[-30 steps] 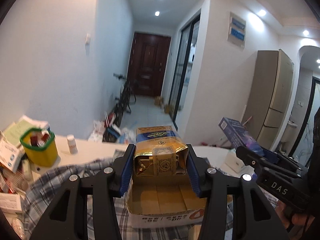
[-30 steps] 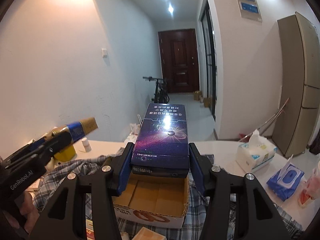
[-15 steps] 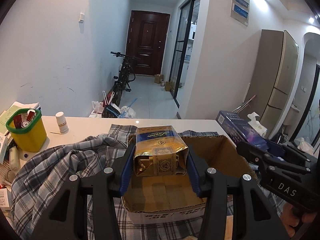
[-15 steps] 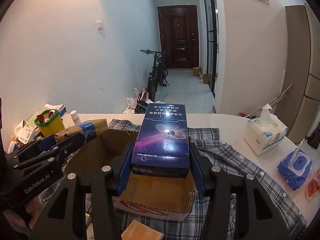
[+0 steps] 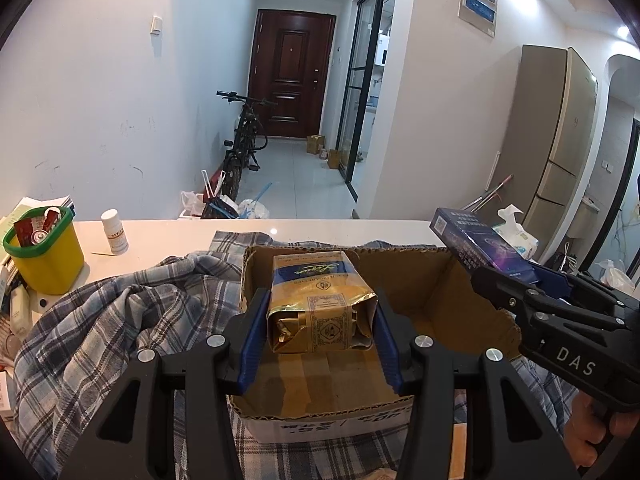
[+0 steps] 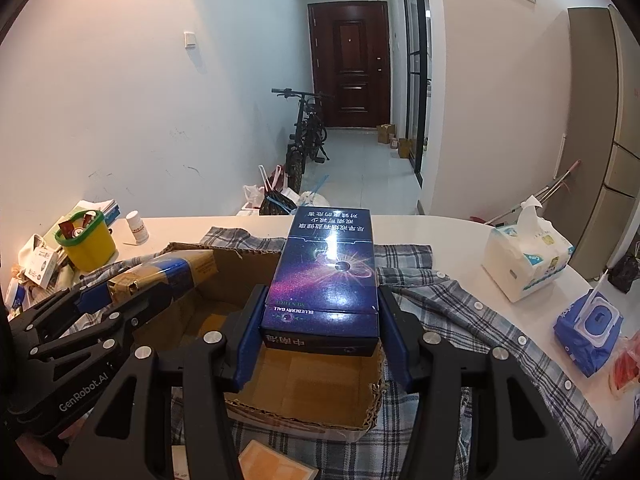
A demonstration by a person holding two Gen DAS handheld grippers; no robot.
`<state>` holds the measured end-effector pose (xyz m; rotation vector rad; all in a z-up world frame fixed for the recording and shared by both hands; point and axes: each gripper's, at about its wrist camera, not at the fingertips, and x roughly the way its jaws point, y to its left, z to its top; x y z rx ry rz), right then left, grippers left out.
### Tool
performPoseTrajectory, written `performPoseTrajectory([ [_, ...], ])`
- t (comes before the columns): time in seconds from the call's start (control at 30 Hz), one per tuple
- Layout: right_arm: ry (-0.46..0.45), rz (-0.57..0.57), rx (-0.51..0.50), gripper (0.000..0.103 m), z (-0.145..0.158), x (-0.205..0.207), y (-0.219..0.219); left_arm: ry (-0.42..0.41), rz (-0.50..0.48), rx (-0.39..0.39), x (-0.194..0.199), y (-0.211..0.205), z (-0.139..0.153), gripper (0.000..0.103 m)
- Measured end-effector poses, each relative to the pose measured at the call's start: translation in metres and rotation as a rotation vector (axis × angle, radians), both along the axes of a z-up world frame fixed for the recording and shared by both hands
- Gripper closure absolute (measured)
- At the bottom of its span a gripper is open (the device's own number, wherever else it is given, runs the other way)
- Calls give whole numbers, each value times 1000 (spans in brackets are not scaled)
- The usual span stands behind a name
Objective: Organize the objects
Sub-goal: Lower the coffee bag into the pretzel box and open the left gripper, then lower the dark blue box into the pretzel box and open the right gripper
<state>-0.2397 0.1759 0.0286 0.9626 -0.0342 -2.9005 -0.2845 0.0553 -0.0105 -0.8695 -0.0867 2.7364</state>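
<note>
- We held the left gripper (image 5: 320, 332) clenched on a gold foil packet (image 5: 320, 308) with a blue band, its blue pads pressed to both sides of the packet, which hung over the open cardboard box (image 5: 440, 280), above the box's left half.
- We held the right gripper (image 6: 322, 334) clenched on a dark blue carton (image 6: 326, 276) printed with a starburst, which sat level above the cardboard box, over the box's near right part.
- In the left wrist view the right gripper and its carton stood at the box's right edge; in the right wrist view the left gripper and its packet reached in over the box's left wall.
- The box's floor showed bare brown cardboard under both held things.
- The box sat on a blue and grey plaid shirt (image 5: 120, 320) that spread out from under it on every side across the white surface (image 5: 160, 232).
- Left of the box, a yellow tub (image 5: 48, 256) with a green rim stood on the surface, with a small white bottle (image 5: 114, 232) just beside it.
- Right of the box, a pack of tissues (image 6: 528, 256) stood on the surface, and a blue wipes pack (image 6: 588, 332) lay nearer to us than it.
- Beyond the box, past the surface's far edge, a bicycle (image 6: 304, 136) leaned by the hallway wall, and a dark brown door (image 6: 352, 68) closed the far end.
</note>
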Motion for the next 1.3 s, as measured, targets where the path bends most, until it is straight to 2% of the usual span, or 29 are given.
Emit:
performPoseTrajectory([
  [0.4, -34, 1, 4, 51, -10, -6, 0, -44, -4, -1, -4, 2, -9, 49],
  [0.57, -35, 1, 5, 51, -10, -6, 0, -8, 43, -43, 0, 3, -6, 32],
  [0.8, -44, -7, 8, 51, -13, -8, 0, 12, 66, -27, 1, -3, 0, 24],
  [1.0, -60, -1, 31, 51, -19, -10, -4, 1, 82, -6, -3, -11, 0, 24],
  [1.3, -70, 2, 21, 51, -20, -12, -2, 21, 88, -23, 0, -10, 2, 24],
])
